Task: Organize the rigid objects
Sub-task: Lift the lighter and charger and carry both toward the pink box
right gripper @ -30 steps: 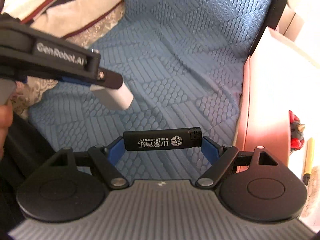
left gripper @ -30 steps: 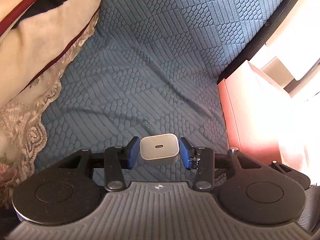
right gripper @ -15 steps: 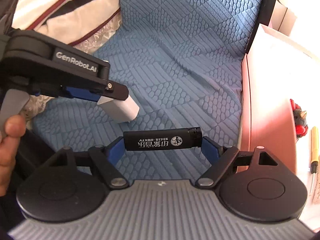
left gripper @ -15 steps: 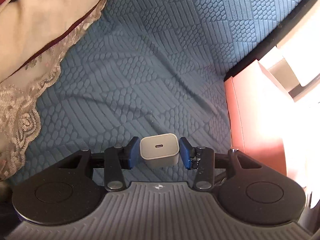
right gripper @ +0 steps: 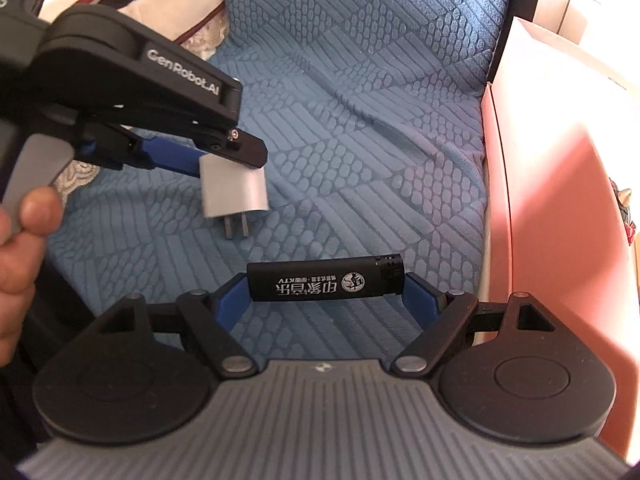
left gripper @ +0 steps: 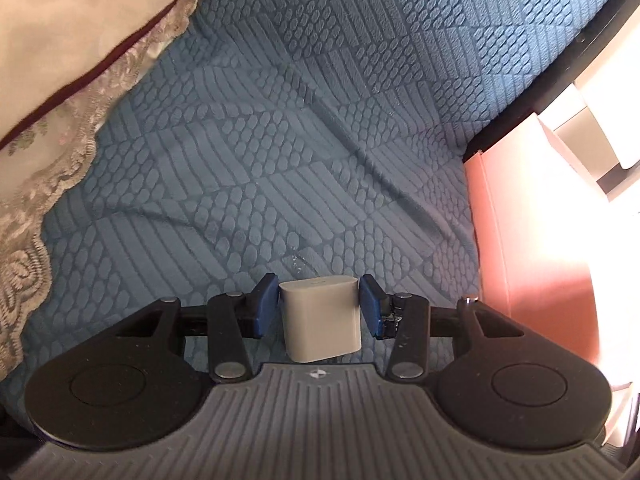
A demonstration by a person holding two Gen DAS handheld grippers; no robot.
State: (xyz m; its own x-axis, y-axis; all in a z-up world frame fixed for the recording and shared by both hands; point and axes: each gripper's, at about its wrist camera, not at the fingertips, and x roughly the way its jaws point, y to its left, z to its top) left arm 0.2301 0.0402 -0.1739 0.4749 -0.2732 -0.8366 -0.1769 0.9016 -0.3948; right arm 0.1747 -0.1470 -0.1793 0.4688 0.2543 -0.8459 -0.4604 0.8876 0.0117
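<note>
1. A blue quilted cover [left gripper: 320,120] fills most of both views, from the top edge down to the gripper bodies at the bottom.
2. A pink box [right gripper: 560,208] is seen along the right edge of both views, its near wall touching the cover's right border.
3. A cream blanket with lace trim [left gripper: 60,100] occupies the upper left of the left wrist view.
4. The left gripper [left gripper: 319,306] sits at lower centre of its own view and enters the right wrist view from the upper left, with a person's hand [right gripper: 20,264] on its grey trigger at the left edge.
5. The right gripper [right gripper: 326,286] lies at lower centre of its view, spread wide and closed endwise on a black lighter [right gripper: 326,282], which lies crosswise between the blue pads with its nozzle end at the right.
6. A white charger plug [left gripper: 320,318] is clamped between the left gripper's blue pads, which press on its two sides; in the right wrist view its prongs point downward, just above the cover, up and left of the lighter.
</note>
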